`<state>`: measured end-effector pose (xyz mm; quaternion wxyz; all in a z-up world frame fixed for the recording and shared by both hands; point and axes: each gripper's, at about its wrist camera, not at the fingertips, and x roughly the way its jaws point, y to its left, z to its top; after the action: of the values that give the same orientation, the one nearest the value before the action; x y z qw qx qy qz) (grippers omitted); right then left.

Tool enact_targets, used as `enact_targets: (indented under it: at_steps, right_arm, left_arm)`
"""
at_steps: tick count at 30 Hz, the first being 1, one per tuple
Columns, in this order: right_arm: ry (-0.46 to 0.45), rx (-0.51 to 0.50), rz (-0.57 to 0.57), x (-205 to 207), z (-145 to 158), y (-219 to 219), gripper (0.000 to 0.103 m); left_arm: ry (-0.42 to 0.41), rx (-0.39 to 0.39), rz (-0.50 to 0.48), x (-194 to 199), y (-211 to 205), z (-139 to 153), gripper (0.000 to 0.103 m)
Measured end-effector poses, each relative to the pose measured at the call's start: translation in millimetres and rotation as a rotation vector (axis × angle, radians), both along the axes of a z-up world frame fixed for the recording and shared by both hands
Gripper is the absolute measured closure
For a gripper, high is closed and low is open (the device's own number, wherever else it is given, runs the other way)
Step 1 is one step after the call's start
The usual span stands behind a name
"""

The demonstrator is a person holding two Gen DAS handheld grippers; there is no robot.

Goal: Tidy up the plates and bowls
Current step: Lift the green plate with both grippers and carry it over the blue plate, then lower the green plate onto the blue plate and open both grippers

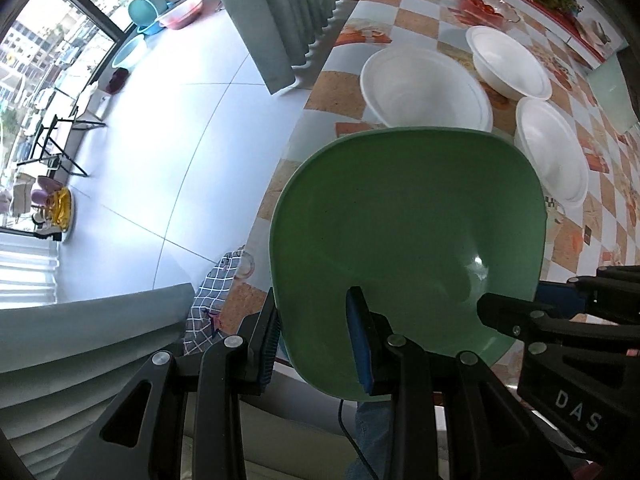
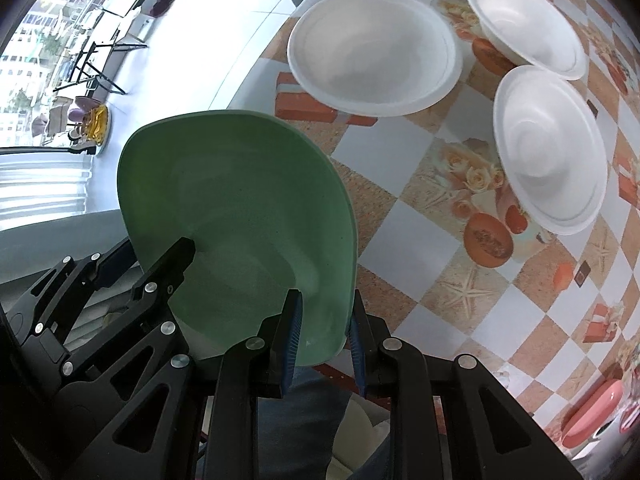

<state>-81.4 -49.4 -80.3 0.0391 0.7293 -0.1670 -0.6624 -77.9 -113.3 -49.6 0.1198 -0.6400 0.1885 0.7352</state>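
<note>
Both tools grip one green plate (image 1: pixel 404 232) above the tabletop's (image 2: pixel 416 220) near edge: left tool (image 1: pixel 316 348) clenched on its near rim, right tool (image 2: pixel 326 344) on the opposite side. Three white bowls (image 2: pixel 374 46) lie ahead, beyond the plate's far rim, toward the right.

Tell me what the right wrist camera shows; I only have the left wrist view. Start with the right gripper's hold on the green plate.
Observer: The right gripper has one blue pad on each side of the rim of the green plate.
Operator: Name anything on the table I am missing.
Observer: A pink dish sits at the near right of the table, partly cut off by the picture's edge.
Operator: Check the plate against the large white bowl; here they overlap.
Observer: They are apart. Checkered cloth shows between the green plate and the large white bowl.
</note>
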Motion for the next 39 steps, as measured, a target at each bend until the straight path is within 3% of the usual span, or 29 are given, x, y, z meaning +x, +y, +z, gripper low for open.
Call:
enact_targets:
  at_steps: [9, 22, 26, 29, 32, 34, 38, 39]
  right_arm:
    - [-0.04, -0.037, -0.014, 2.6, -13.5, 0.0, 0.078]
    - [-0.128, -0.078, -0.053, 5.9, -45.4, 3.6, 0.078]
    - [-0.132, -0.104, -0.073, 10.6, -49.0, 9.0, 0.077]
    - [-0.113, -0.074, -0.083, 13.5, -44.0, 19.8, 0.065]
    - [-0.081, -0.053, -0.12, 19.0, -35.1, 37.5, 0.038]
    - [-0.055, -0.044, -0.152, 23.9, -27.3, 52.2, 0.034]
    - [-0.032, -0.014, -0.212, 36.2, -14.9, 83.3, 0.032]
    - [-0.031, -0.012, -0.229, 40.2, -13.4, 89.7, 0.023]
  left_arm:
    - [-0.027, 0.004, 0.023, -9.5, -14.9, -14.4, 0.068]
    - [-0.042, -0.015, -0.034, -13.8, -22.1, -37.4, 0.068]
    - [-0.041, -0.011, -0.062, -8.7, -22.1, -40.7, 0.055]
    - [-0.007, -0.025, -0.08, -5.5, -20.9, -36.7, 0.04]
    - [0.021, -0.032, -0.083, -5.9, -22.0, -31.1, 0.031]
    - [0.014, -0.008, -0.081, -7.2, -22.3, -26.9, 0.023]
    - [0.024, -0.001, -0.117, -4.6, -11.2, -20.4, 0.02]
    - [0.017, 0.0, -0.127, -2.8, -7.7, -20.5, 0.02]
